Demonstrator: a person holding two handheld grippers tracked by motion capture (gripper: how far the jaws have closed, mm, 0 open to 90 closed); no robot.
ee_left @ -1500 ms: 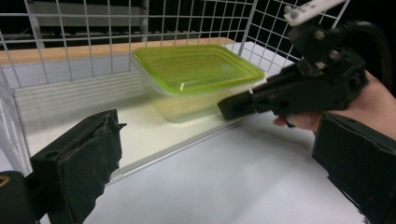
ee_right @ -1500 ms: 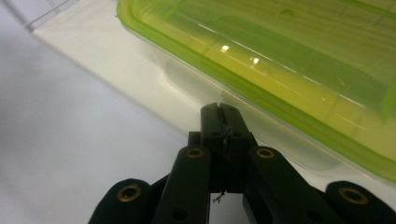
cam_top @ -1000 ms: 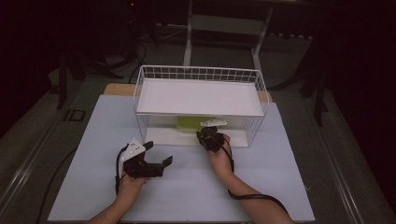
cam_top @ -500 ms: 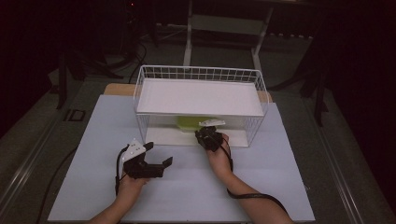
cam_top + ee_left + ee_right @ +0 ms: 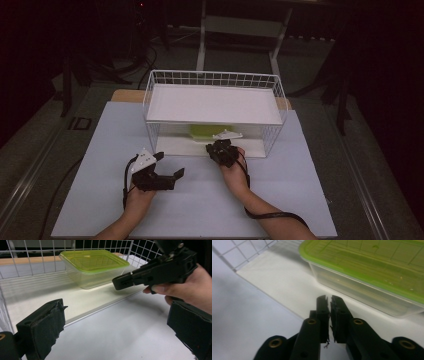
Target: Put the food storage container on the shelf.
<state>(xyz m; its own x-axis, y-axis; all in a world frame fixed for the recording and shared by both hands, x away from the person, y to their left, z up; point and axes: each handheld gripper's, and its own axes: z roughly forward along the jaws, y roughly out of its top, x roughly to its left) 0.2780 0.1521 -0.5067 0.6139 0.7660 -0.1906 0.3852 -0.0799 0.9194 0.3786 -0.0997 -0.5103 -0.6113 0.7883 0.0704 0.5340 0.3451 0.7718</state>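
A white wire basket (image 5: pixel 215 80) stands toward the back of the desk (image 5: pixel 310 190), turned so its open side faces the person, with a white board as its floor and another white panel across its top. Inside, on the lower board, sits a clear plastic box (image 5: pixel 97 275) with a lime-green lid (image 5: pixel 372 262) snapped on (through the lid you can make out the shadow of the wire grid). The box rests flat and upright, set a little back from the front edge of the board.

The right gripper (image 5: pixel 329 298) is held at the basket's open front, its tips over the front part of the board and pointing at the near wall of the box, close to it but not touching. Its jaws are nearly together, with only a thin slit between the pads; they have just been opening a touch, and nothing is between them. From the left gripper view the same tool (image 5: pixel 120 282) shows as a black snout in front of the box, with the person's fingers wrapped around its body.

The left gripper (image 5: pixel 167 167) rests lower down on the desk, well apart from the basket's front, angled toward the right hand. Its jaws stand wide apart and hold nothing; bare desk lies between them.
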